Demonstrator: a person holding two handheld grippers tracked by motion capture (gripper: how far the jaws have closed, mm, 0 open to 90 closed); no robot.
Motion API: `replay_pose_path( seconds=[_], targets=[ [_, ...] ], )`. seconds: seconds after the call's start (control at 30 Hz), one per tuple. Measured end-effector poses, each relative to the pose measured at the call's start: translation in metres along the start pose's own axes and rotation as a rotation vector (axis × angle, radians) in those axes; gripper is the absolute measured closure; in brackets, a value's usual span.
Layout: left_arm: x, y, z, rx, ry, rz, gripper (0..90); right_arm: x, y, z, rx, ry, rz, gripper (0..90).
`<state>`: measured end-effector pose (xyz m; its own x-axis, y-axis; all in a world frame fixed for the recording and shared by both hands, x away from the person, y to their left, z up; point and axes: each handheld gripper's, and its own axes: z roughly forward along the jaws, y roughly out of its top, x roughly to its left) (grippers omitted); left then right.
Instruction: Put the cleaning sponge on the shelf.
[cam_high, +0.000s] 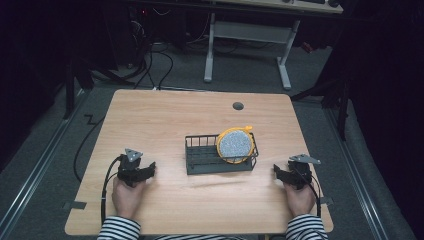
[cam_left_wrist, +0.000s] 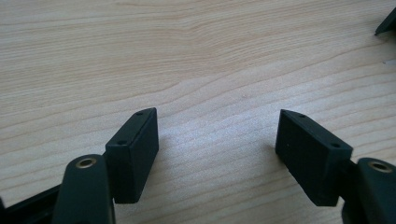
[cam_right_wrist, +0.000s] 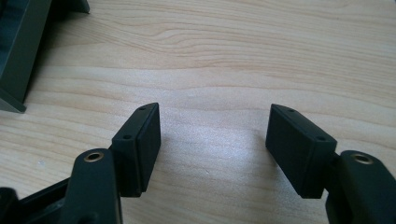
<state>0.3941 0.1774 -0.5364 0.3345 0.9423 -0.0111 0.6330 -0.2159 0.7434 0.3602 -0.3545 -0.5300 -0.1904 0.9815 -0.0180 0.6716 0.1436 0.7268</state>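
1. Left gripper (cam_high: 145, 172): it is resting on the worktop (cam_high: 165, 115) at the near left, well apart from the rack. In the left gripper view its jaws are standing wide open over bare wood, with nothing between them.
2. Rack (cam_high: 200, 162): a dark wire dish rack is sitting at the middle of the worktop, between the two grippers and slightly beyond them.
3. Plate (cam_high: 234, 145): a round plate with a yellow rim and a speckled grey face is standing on edge in the right part of the rack, leaning against its wires. Judging by this, the placing appears to be done, and little seems left beyond drawing the hands clear.
4. Right gripper (cam_high: 280, 172): it is lying at the near right, just beside the rack's right end and not touching it. In the right gripper view its jaws are standing open and empty over the wood, and a corner of the rack is showing at the upper left. The plate is lying to the left of these jaws and farther away, out of their grasp.
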Motion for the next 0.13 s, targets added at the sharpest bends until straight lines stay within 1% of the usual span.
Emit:
replay_pose_path(
  seconds=[0.13],
  targets=[
    [0.0000, 0.0000, -0.0001, 0.000, 0.001, -0.001, 30.7, -0.0001, 0.0000, 0.0000, -0.001, 0.000, -0.003, 35.4]
  ],
)
